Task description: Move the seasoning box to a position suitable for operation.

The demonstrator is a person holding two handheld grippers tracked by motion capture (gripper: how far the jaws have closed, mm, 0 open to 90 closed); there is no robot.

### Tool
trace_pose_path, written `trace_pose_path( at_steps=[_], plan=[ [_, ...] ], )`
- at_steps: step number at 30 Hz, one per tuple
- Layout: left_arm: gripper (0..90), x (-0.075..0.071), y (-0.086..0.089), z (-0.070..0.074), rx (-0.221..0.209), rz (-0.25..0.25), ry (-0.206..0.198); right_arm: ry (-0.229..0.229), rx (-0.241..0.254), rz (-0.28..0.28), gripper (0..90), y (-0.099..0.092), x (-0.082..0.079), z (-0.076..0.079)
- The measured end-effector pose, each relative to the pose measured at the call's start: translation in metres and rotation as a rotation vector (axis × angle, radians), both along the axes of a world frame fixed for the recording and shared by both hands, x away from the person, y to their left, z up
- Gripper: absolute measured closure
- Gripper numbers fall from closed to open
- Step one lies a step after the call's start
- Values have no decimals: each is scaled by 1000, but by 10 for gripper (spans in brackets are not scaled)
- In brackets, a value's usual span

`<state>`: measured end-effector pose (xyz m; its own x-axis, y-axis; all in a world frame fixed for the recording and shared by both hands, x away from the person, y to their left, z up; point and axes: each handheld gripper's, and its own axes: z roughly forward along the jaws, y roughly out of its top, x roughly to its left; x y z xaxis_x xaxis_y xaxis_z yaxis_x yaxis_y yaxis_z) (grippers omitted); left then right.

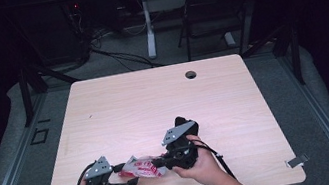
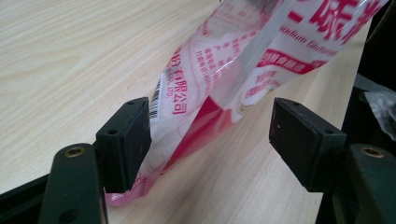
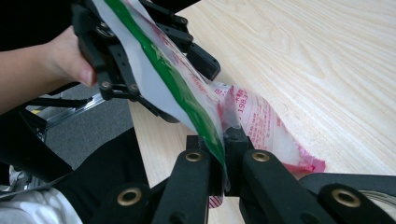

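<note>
Crinkly clear plastic bag (image 1: 139,168) with red-pink print lies on the pale woodgrain counter (image 1: 154,104); right gripper (image 3: 223,163) pinches its edge, left gripper (image 2: 210,140) spread around the other end.

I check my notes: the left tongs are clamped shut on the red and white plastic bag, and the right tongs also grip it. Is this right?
Not quite. The left tongs stand open, pads apart around the plastic bag, as the left gripper view shows. The right tongs do grip it.
</note>
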<state>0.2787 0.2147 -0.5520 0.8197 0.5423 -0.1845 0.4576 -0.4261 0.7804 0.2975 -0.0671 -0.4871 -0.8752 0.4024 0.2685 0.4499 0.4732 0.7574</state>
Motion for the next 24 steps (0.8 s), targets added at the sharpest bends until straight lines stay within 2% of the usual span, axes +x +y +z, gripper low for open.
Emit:
trace_pose_path(
  at_steps=[4, 9, 15, 19, 24],
  plan=[
    [288, 5, -3, -7, 2, -21, 10, -12, -4, 7, 900, 0, -3, 3],
    [278, 11, -10, -16, 33, -57, 29, -18, -7, 24, 900, -1, -5, 3],
    [278, 16, -13, -25, 43, -70, 58, -16, -23, 28, 900, -2, -4, -2],
    [279, 18, -15, -27, 43, -77, 51, -12, -15, 27, 900, -5, -3, -4],
    [296, 20, -21, -31, 73, -86, 42, -24, 4, 26, 900, -8, -5, -1]
  ],
)
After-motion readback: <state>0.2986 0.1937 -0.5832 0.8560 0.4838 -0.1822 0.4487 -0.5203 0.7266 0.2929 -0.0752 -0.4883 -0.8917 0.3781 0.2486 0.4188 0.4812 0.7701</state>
